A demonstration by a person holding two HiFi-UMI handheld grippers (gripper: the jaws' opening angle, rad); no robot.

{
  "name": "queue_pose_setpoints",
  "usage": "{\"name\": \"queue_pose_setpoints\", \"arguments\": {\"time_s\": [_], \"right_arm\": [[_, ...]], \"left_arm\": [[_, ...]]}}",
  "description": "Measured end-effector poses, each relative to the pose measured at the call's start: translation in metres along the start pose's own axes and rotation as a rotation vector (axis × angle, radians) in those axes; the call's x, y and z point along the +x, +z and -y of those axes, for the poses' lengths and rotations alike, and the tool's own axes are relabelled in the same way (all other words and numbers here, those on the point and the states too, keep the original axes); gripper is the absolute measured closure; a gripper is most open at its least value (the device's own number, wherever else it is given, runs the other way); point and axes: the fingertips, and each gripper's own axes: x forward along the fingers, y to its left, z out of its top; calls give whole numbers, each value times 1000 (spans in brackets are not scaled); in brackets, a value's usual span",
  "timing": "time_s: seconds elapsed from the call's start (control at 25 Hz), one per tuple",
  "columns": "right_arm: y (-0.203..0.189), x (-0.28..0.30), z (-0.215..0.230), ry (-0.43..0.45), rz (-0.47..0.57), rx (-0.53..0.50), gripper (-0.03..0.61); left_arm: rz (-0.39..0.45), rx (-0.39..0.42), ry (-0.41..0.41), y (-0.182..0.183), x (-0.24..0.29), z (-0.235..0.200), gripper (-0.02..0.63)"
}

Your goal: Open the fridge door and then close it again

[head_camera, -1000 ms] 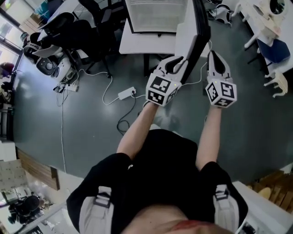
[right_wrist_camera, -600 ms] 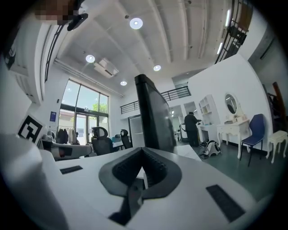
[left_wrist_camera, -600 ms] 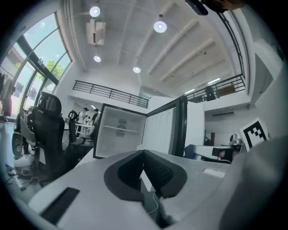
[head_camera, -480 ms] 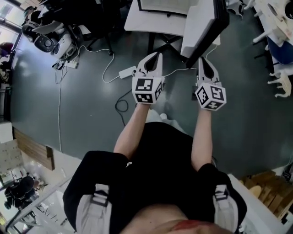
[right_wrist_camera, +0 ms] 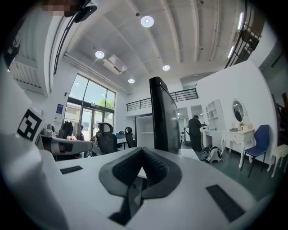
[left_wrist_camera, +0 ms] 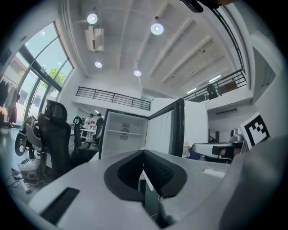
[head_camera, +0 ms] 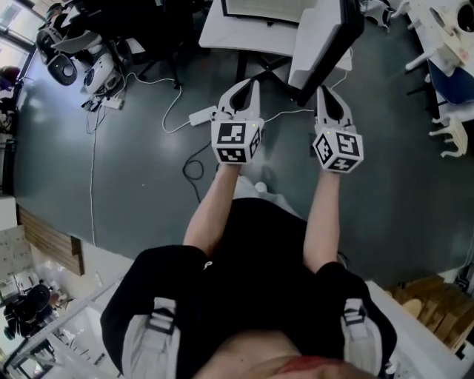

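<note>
The small white fridge [head_camera: 255, 33] stands on a low stand at the top of the head view, with its door [head_camera: 326, 44] swung open toward me. In the left gripper view its empty white inside [left_wrist_camera: 123, 137] and the door's inner face [left_wrist_camera: 168, 132] show. The right gripper view sees the door [right_wrist_camera: 162, 117] edge-on as a dark slab. My left gripper [head_camera: 248, 85] is shut and empty, just short of the fridge's front. My right gripper [head_camera: 326, 92] is also shut and empty, just below the door's free edge. Neither touches the fridge.
A power strip [head_camera: 201, 115] and cables lie on the grey floor left of my left gripper. Black office chairs [head_camera: 118, 15] crowd the top left. White furniture [head_camera: 444, 37] and a blue chair [right_wrist_camera: 256, 141] stand at the right. A person [right_wrist_camera: 195, 130] stands far behind.
Both grippers have drawn back and down from the fridge door. The left one was up at the door's edge a second ago and now hangs apart from it. The door stays open.
</note>
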Motion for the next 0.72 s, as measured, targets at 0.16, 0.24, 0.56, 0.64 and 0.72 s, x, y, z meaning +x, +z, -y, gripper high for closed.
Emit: {"name": "queue_pose_setpoints", "arguments": {"time_s": [0.16,0.24,0.56,0.64,0.72], "right_arm": [[3,-6,-6,20,8,-19,584],[7,-8,-5,25,13,-25,584],[20,-5,-4,29,59,-13,584],[20,-3,-3,31,59,-11,584],[19,-1,-3,33,58,-10,584]], "left_arm": [[10,15,-9,5,-2,8,615],[16,19,-12,9,-2,11,615],[32,41,-36,18,1,16,615],[33,44,-39,19,2,16,615],[32,47,-44,18,4,18,615]]}}
